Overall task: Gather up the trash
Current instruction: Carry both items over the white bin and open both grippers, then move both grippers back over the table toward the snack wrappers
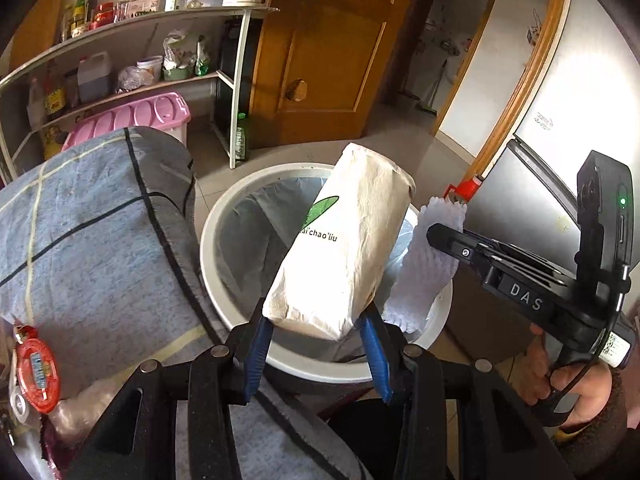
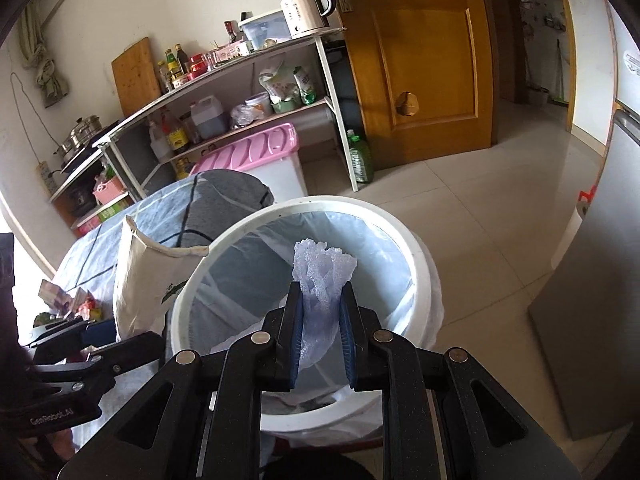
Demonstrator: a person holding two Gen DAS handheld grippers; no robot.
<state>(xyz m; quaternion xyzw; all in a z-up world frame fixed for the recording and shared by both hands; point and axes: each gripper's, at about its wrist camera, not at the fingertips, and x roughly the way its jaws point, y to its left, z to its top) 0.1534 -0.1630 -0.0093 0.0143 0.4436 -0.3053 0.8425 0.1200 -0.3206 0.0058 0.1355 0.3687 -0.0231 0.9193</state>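
My left gripper (image 1: 316, 326) is shut on a cream paper package (image 1: 340, 240) with a green leaf print, held tilted over the white trash bin (image 1: 208, 240). The bin has a clear liner. My right gripper (image 2: 322, 296) is shut on a pale lilac foam net (image 2: 322, 276) and holds it over the bin's (image 2: 420, 264) opening. In the left wrist view the right gripper (image 1: 444, 240) with the foam net (image 1: 424, 268) is to the right of the package. In the right wrist view the package (image 2: 140, 280) is left of the bin.
A table with a blue-grey checked cloth (image 1: 92, 240) stands left of the bin, with small wrappers (image 2: 68, 300) on it. A pink-lidded box (image 2: 256, 152), a cluttered shelf (image 2: 224, 80), a wooden door (image 2: 420, 60) and a fridge (image 2: 600, 280) surround the tiled floor.
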